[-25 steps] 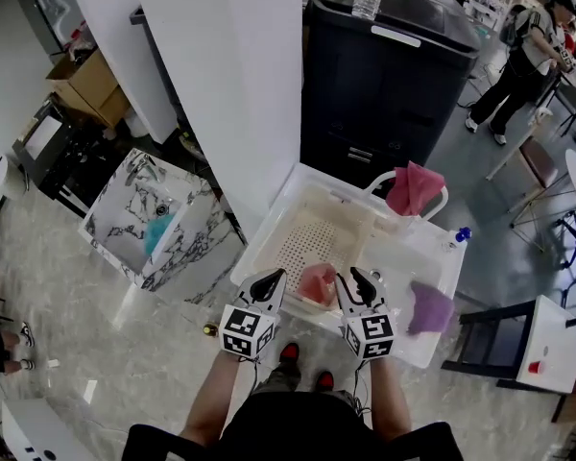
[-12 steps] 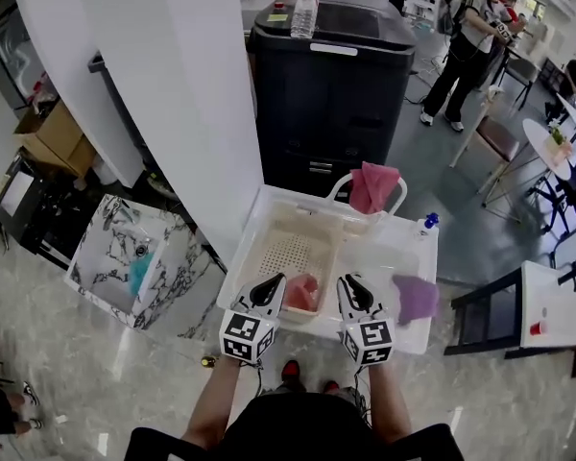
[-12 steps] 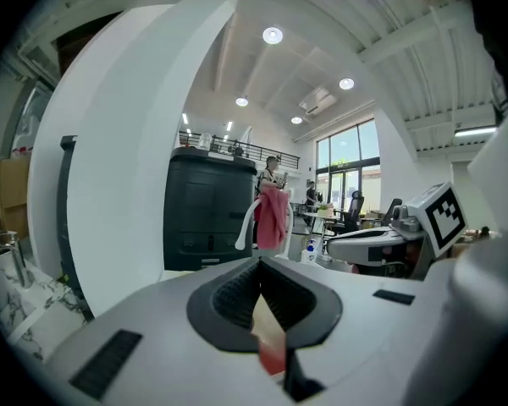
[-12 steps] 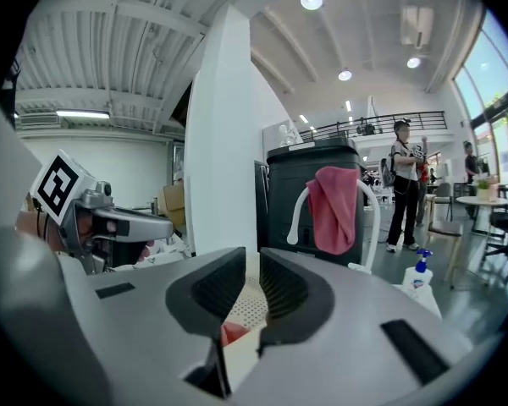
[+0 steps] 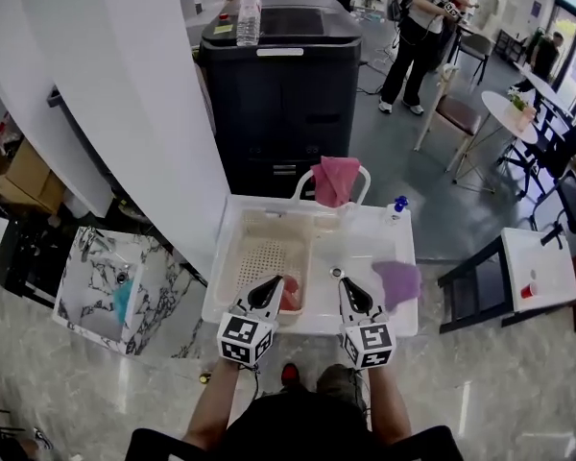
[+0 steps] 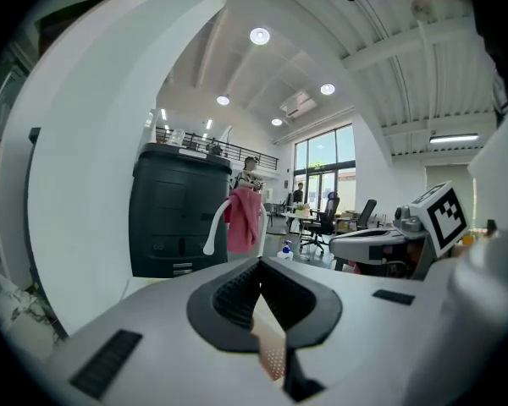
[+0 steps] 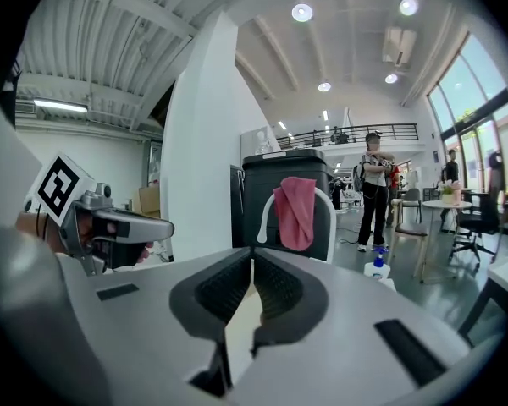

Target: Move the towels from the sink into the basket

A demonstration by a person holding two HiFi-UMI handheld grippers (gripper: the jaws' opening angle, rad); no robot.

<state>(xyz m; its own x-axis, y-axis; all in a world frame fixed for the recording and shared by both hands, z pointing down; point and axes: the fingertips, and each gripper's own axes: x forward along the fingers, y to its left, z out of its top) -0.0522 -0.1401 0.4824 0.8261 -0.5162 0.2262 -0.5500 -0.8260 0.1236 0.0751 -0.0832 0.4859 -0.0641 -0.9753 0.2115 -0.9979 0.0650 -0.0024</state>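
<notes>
- Salmon towel (image 5: 290, 296) lies in the beige basket (image 5: 264, 253), just beside the left tongs (image 5: 276, 282). It is judged delivered and is best left undisturbed.
- Both tongs are closed and empty. The left tongs' jaws are pressed together, with only the basket's perforated floor seen below them. The right tongs (image 5: 343, 283) have just been closing, and nothing is caught between their jaws.
- Two towels are judged left to move. A teal towel (image 5: 121, 301) lies in the marbled sink (image 5: 82, 301), well apart to the left. A purple towel (image 5: 396, 279) lies at the right side of the white tub (image 5: 350, 248), near the right tongs.
- The next towel should be approached with the jaws opened wide first, since shut tongs would only push the cloth about.
- A raised fold or bunched part should be chosen, so that several layers are clamped and not a single slipping edge.
- Once clamped, the towel should be lifted clear of the rim before it is carried across, so that no corner is dragged or snagged.
- The pink towel (image 5: 334, 179) hung at the far rim and the spray bottle (image 5: 398, 206) should be given room.
</notes>
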